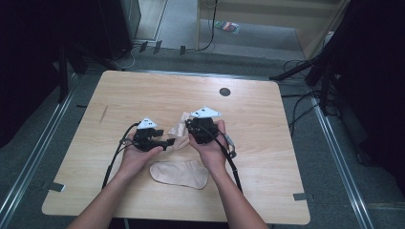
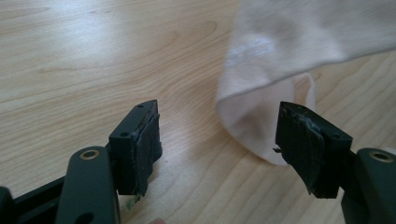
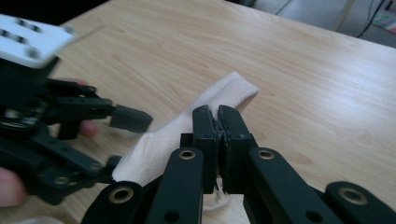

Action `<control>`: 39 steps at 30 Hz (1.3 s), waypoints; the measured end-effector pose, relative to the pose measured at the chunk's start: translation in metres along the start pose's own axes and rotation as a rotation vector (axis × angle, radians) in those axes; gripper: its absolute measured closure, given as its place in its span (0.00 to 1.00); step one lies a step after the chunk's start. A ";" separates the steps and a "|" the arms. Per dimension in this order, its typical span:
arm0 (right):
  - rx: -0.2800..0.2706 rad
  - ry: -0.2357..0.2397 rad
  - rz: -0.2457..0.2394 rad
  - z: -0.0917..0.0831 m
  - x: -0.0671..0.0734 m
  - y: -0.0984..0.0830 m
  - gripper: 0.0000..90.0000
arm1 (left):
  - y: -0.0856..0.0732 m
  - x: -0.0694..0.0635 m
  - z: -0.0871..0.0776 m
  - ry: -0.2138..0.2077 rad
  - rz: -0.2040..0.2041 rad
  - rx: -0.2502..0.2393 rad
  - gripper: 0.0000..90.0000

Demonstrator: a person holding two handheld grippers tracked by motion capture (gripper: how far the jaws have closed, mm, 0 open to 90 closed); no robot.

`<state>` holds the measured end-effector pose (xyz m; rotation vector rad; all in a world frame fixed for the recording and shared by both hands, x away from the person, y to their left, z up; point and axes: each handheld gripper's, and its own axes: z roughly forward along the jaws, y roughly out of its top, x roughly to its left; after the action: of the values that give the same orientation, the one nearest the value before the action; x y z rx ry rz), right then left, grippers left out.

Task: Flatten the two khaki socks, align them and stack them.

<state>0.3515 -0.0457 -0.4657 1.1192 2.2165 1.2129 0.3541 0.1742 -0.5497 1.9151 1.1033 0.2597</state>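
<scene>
Left third of the table is bare wood, plenty of room out to the left edge; rounded corners, tape tabs at both near corners. My left gripper sits left of centre, jaws standing apart with nothing pressed between them. In the left gripper view its pads frame the sock's folded end, cloth just beyond the tips, not touched.

Centre: the sock hangs between my two grippers, one end on the wood. My right gripper has its jaws clamped tight on it; the right gripper view shows the cloth running up behind the closed tips. A second sock lies flat near the front edge, between my forearms.

Right third is open wood to the edge. A dark round hole sits toward the far side.

Around: grey carpet, metal floor rails both sides, cables at the far and right sides.
</scene>
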 end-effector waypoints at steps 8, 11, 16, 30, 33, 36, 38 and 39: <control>-0.081 0.123 0.001 -0.022 0.009 0.018 0.98 | 0.004 -0.004 0.002 0.021 0.004 -0.033 0.61; -0.096 0.152 -0.019 -0.029 0.013 0.021 0.97 | 0.006 -0.007 -0.003 0.041 0.047 -0.072 0.94; -0.096 0.126 -0.040 -0.029 0.005 0.016 0.98 | 0.006 -0.005 -0.022 0.236 0.113 -0.110 1.00; 0.076 0.016 -0.006 0.018 -0.022 -0.044 0.98 | -0.017 -0.019 -0.028 0.422 0.352 -0.016 1.00; 0.107 -0.008 -0.004 0.022 -0.031 -0.052 0.98 | -0.017 -0.025 -0.024 0.385 0.383 0.001 1.00; 0.118 -0.013 0.001 0.023 -0.034 -0.054 0.98 | -0.018 -0.026 -0.021 0.361 0.391 0.015 1.00; 0.133 -0.007 -0.006 0.024 -0.039 -0.058 0.98 | -0.021 -0.026 -0.017 0.362 0.386 0.015 1.00; 0.137 -0.013 -0.013 0.024 -0.040 -0.059 0.98 | -0.021 -0.026 -0.017 0.358 0.381 0.016 1.00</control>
<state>0.3643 -0.0832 -0.5301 1.1587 2.3234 1.0586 0.3175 0.1684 -0.5503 2.1370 0.9539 0.8335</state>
